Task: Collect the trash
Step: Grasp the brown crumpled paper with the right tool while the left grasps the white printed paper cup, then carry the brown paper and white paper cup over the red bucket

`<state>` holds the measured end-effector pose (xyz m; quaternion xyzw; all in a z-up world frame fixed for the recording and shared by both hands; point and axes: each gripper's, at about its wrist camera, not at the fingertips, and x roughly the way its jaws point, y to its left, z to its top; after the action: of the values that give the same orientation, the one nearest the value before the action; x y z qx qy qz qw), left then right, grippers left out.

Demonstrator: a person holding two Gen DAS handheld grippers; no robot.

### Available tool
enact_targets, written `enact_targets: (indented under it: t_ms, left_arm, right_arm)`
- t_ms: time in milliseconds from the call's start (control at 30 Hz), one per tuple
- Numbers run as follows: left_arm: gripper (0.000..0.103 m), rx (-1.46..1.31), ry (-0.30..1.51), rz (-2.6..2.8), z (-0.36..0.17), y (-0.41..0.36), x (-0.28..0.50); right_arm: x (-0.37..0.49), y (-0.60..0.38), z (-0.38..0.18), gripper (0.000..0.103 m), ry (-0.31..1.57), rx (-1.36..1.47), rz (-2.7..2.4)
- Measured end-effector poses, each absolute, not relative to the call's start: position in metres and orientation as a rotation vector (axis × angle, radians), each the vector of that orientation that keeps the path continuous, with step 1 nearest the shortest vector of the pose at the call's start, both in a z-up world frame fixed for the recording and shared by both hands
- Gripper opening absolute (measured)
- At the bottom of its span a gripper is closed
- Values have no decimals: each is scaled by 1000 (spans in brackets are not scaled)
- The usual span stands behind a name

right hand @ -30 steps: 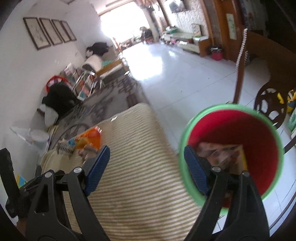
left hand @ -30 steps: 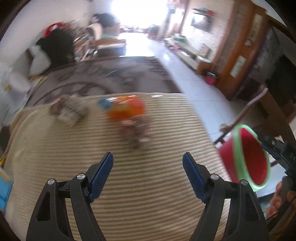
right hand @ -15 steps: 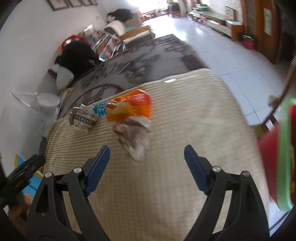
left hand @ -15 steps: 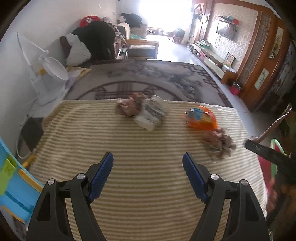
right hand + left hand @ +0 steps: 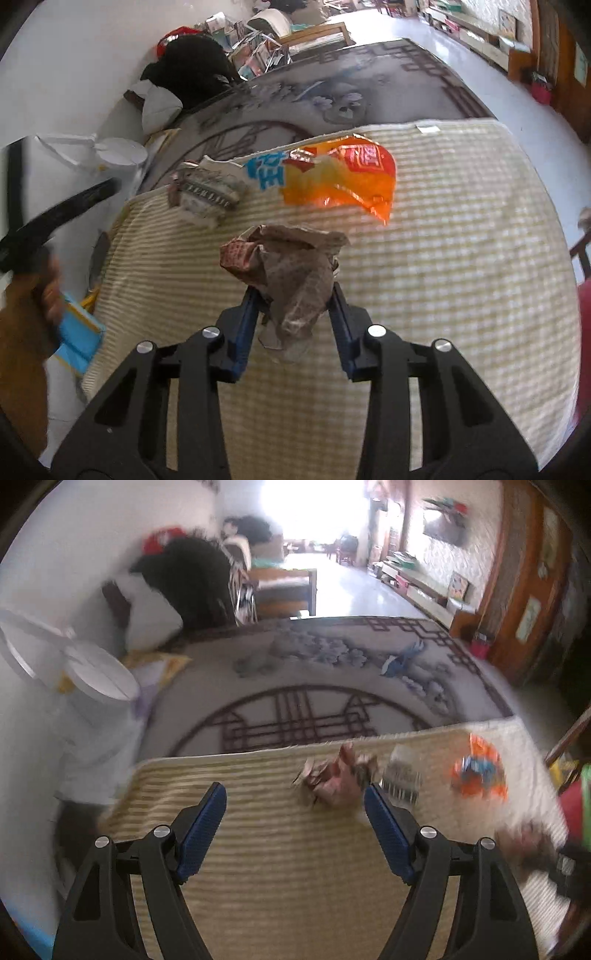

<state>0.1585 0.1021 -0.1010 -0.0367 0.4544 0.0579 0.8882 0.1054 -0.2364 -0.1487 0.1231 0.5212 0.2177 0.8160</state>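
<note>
My right gripper (image 5: 293, 295) is shut on a crumpled brown wrapper (image 5: 288, 266) on the striped cloth-covered table (image 5: 461, 295). Beyond it lie an orange snack bag (image 5: 340, 177) and a pale crumpled packet (image 5: 207, 192). In the left wrist view my left gripper (image 5: 295, 801) is open and empty over the table (image 5: 280, 886). A crumpled reddish wrapper (image 5: 336, 775) lies just beyond its right finger, with the pale packet (image 5: 402, 779) and the orange bag (image 5: 478, 771) further right. The red bin with green rim (image 5: 576, 805) shows at the right edge, blurred.
A patterned grey rug (image 5: 332, 679) covers the floor beyond the table. A white lidded bin (image 5: 99, 709) stands at the left near the wall. A blue object (image 5: 77, 336) sits at the table's left edge. A chair back (image 5: 569, 738) is at the right.
My right gripper has moved forward and closed on the crumpled brown wrapper. My left gripper has swung left and closer to the reddish wrapper, still open. The red bin has left the right view.
</note>
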Motion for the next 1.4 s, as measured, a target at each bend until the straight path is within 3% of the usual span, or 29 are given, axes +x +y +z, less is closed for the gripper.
enact_targets:
  t_ms: [300, 433, 567, 600, 633, 700, 767, 1400]
  left_arm:
    - [72, -37, 984, -97, -130, 29, 193]
    - [63, -43, 1106, -84, -166, 21, 213]
    - [61, -10, 1098, -113, -174, 7, 215]
    - [56, -15, 1107, -122, -175, 4, 215]
    - [35, -21, 1121, -123, -177, 3, 215]
    - [27, -59, 1130, -122, -178, 6, 212]
    - [9, -81, 1138, -125, -176, 8, 206]
    - [10, -142, 938, -74, -92, -8, 101]
  right_arm:
    - [93, -263, -140, 38, 1098, 352, 366]
    - [92, -265, -136, 39, 1084, 354, 360]
    - [86, -268, -135, 39, 1080, 352, 354]
    - [86, -269, -135, 39, 1081, 351, 351]
    - [85, -269, -135, 39, 1080, 353, 349]
    - [84, -270, -133, 39, 1072, 354, 346]
    - [82, -269, -129, 39, 1061, 348, 345]
    - [61, -254, -89, 39, 931, 264, 384]
